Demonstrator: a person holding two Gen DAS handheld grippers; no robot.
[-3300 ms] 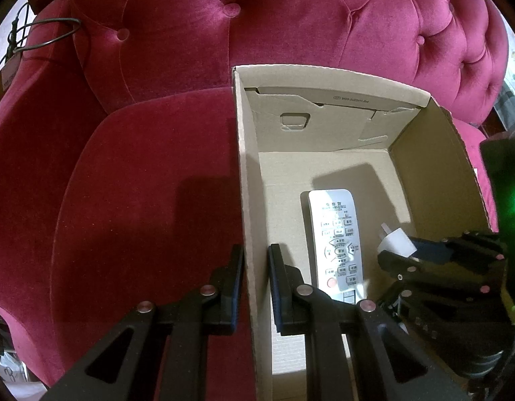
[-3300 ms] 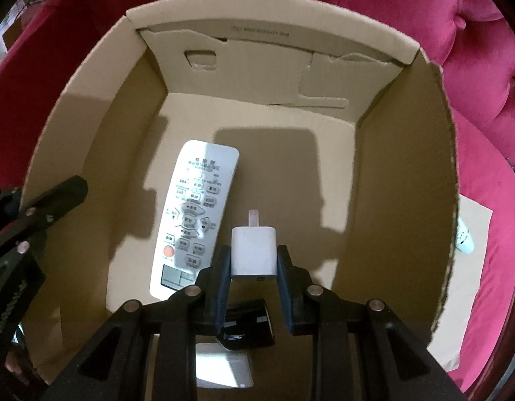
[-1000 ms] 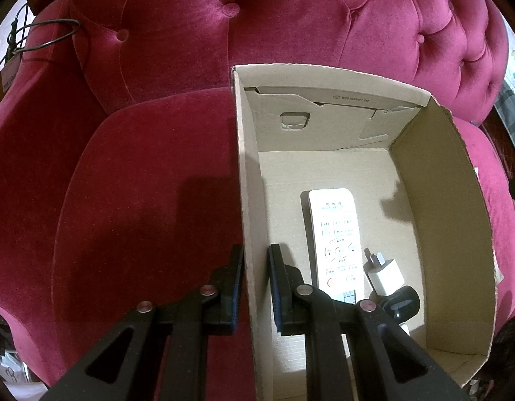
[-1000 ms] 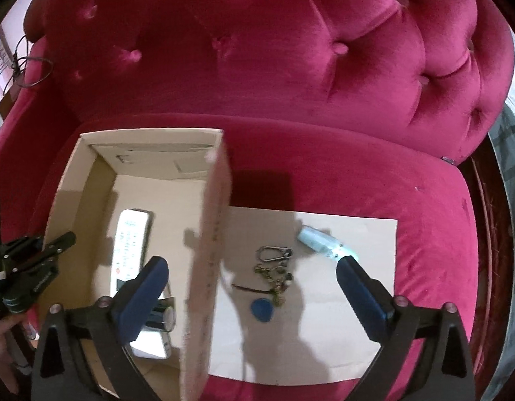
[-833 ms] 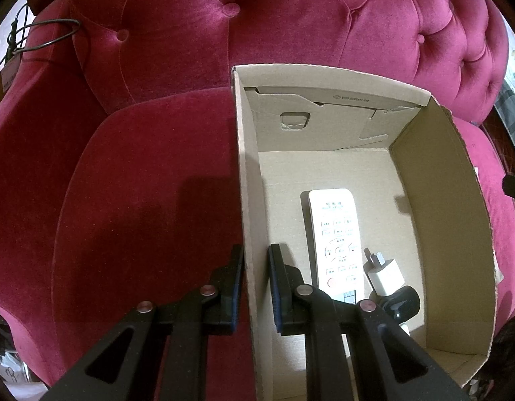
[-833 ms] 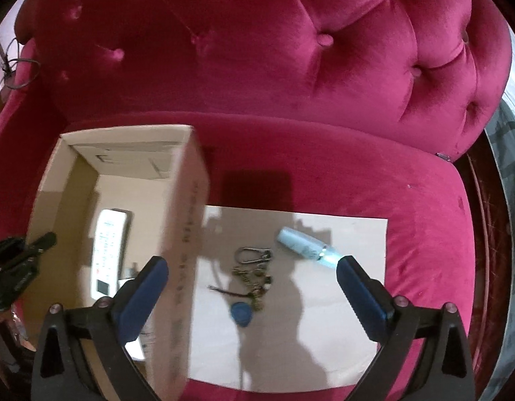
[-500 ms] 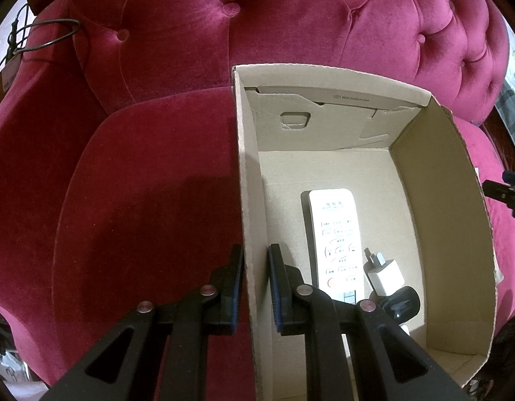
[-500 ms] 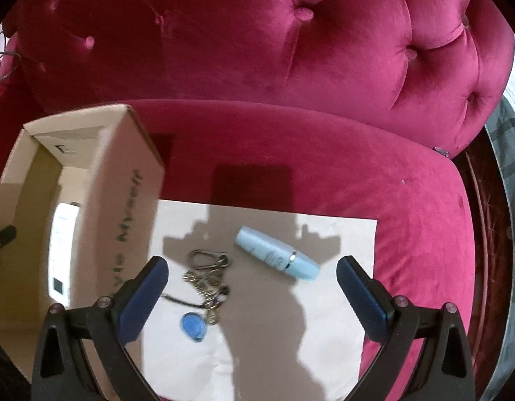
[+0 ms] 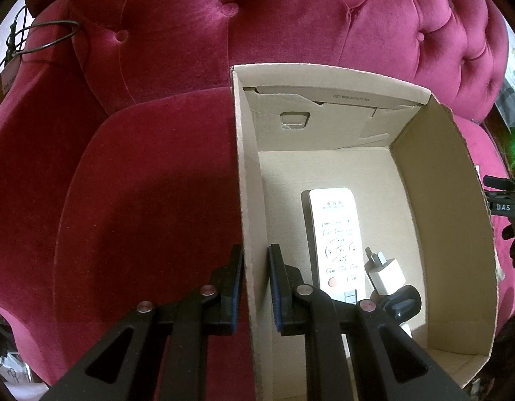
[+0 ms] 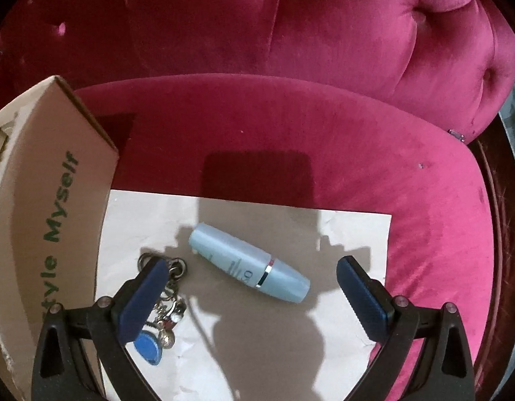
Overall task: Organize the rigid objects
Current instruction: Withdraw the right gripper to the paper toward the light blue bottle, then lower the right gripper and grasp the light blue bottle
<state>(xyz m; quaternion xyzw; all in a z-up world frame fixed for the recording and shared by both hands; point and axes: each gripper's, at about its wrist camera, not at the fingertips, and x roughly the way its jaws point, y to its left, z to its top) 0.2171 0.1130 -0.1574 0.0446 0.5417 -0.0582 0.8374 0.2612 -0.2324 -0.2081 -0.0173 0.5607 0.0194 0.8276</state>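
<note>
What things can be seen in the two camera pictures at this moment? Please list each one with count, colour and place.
cardboard box: 1, brown, on sofa seat
remote control: 1, white, flat in box
charger plug: 1, white, in box beside remote
black object: 1, in box, under plug; kind unclear
paper sheet: 1, whitish, on seat beside box
bottle: 1, light blue, lying on sheet
key bunch: 1, metal with blue tag, on sheet
sofa: 1, crimson velvet
left gripper: straddling box wall
right gripper: open above bottle
</note>
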